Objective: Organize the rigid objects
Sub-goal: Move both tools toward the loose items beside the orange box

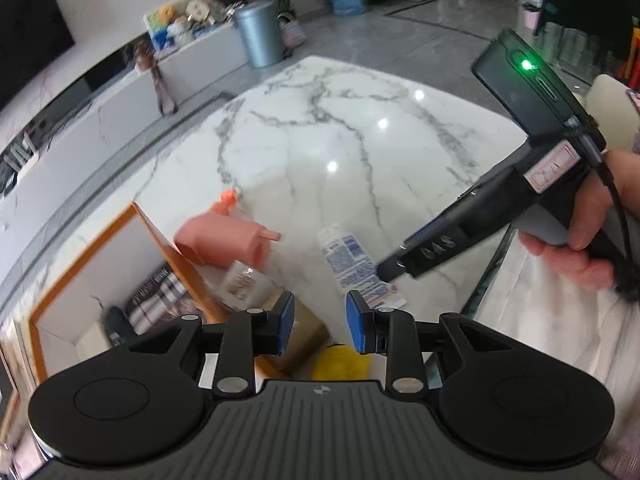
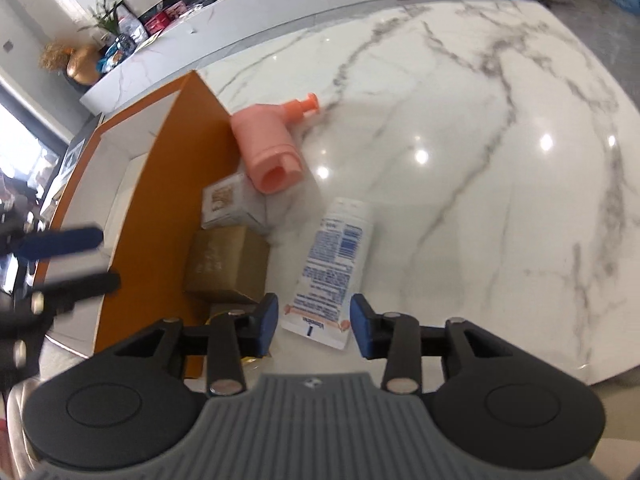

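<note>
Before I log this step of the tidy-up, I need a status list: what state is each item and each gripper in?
Pink pump bottle: on its side beside the box.
White tube: flat on the table, loose.
Brown carton: outside the box, against its wall.
White carton: outside, by the wall.
Orange box: open.
Left gripper: open, empty.
Right gripper: open over the tube's end.

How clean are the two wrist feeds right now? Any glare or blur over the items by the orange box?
Left wrist view: the small boxes beside the orange box are smeared by motion blur, and ceiling-light glare spots dot the marble table. Right wrist view: the white tube reads fairly sharp, the left gripper at the frame edge is blurred, and fisheye bends the table rim.
</note>
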`<state>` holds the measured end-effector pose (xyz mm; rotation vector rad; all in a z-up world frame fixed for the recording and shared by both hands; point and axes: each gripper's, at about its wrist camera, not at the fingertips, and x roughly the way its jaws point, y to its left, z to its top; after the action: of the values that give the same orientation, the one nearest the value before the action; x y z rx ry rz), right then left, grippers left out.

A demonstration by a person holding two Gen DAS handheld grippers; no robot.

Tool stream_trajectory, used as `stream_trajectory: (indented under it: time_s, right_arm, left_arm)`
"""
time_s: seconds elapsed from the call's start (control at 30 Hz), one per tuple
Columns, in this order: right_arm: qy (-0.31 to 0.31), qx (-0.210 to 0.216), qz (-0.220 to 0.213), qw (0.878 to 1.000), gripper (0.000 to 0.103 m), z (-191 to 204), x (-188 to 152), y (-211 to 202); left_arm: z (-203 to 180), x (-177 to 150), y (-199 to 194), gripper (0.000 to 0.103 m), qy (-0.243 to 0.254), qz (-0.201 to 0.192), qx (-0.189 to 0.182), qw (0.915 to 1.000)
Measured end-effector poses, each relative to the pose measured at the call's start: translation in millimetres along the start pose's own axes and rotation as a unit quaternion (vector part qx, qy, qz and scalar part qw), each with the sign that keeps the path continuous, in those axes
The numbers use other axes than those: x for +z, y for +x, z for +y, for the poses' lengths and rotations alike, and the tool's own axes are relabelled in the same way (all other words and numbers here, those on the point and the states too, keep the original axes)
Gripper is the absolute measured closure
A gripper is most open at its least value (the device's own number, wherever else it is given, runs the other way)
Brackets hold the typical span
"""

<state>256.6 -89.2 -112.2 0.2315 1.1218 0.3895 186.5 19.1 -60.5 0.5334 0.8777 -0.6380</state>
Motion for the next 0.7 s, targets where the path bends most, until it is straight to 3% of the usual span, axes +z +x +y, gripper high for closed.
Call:
stream_trajectory:
  time_s: [0.13, 0.3, 0.53, 0.7]
  right_arm:
    - [0.052, 0.014, -0.010, 0.998, 0.062, -19, 5, 9]
    - [0.045, -0.004, -0.027, 0.999, 0.062, -20, 10, 23]
    - [0.062, -0.001, -0.014, 0.998, 0.062, -32, 19, 48]
    - [0.053, 0.021, -0.016, 0.998, 0.060, -30, 22, 61]
  left_arm:
    - [-9, 6, 24, 0.068, -0.031, 0.024, 0.026, 0.9989]
    - [1, 14, 53, 0.068, -0.030, 0.051, 0.060, 0.9964]
    - [10, 26, 68, 0.068, -0.003, 0.074, 0.068, 0.9949]
    - [10, 27, 76, 0.063, 0.044, 0.094, 0.044, 0.9936]
